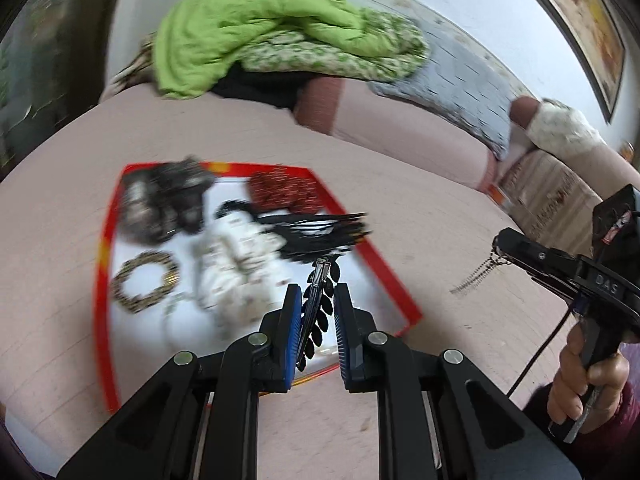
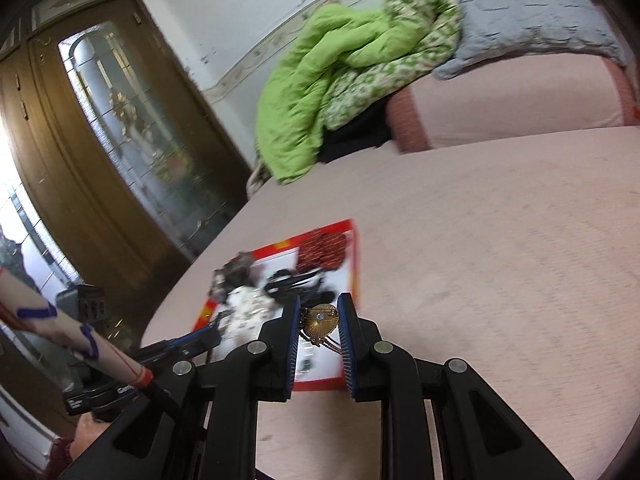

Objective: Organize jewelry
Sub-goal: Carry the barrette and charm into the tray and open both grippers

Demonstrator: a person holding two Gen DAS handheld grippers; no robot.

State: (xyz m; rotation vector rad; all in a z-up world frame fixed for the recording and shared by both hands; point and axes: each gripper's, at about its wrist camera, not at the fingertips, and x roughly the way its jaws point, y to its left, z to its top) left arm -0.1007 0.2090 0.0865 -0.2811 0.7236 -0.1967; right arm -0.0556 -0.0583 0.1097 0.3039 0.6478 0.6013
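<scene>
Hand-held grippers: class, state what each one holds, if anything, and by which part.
Left hand-held gripper: a black leaf-bead piece lies between its fingers; a grip cannot be told. Right hand-held gripper: a gold fan-shaped pendant, pinched at its side edges.

Your tray (image 1: 107,240) is smeared by motion blur; the white jewelry heap (image 1: 236,264) on it can't be made out.

Home bedroom: pink bed (image 2: 500,240), green quilt (image 2: 320,92), pillow (image 2: 520,12), wooden wardrobe (image 2: 80,140).
</scene>
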